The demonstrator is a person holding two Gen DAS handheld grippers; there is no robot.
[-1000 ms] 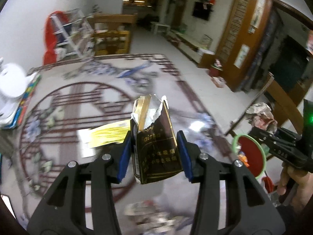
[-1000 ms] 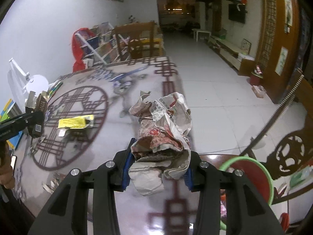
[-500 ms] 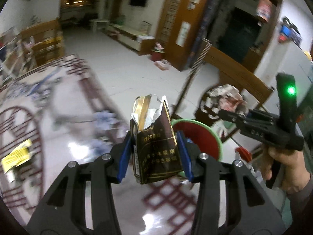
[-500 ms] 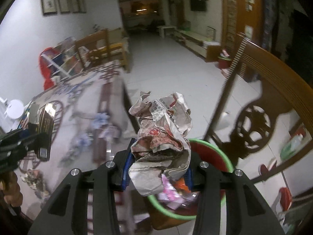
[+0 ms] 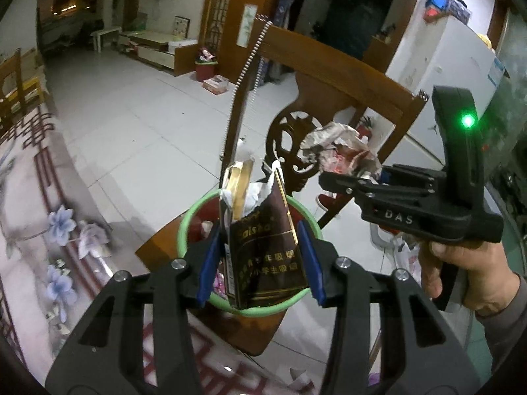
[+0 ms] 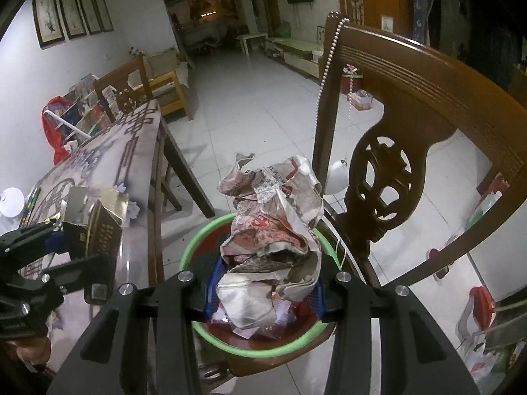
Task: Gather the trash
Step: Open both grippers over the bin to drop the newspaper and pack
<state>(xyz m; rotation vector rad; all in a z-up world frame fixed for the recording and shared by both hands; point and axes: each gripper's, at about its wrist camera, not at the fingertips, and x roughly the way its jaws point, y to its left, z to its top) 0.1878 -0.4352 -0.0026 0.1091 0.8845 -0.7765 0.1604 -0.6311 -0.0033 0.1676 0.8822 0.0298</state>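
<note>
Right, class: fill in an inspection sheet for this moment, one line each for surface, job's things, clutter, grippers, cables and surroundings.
Surface: patterned table at left; wooden chair seat carries the bin.
Job's things: green-rimmed red bin on the chair seat, already holding scraps; torn brown cigarette pack; crumpled newspaper.
Clutter: small paper scraps on the table edge.
Grippers: left gripper shut on the cigarette pack, above the bin; right gripper shut on the crumpled newspaper, above the bin.
Cables: nothing seen; only a bead string hangs from the chair back.
Surroundings: tiled floor, framed pictures, white fridge.
</note>
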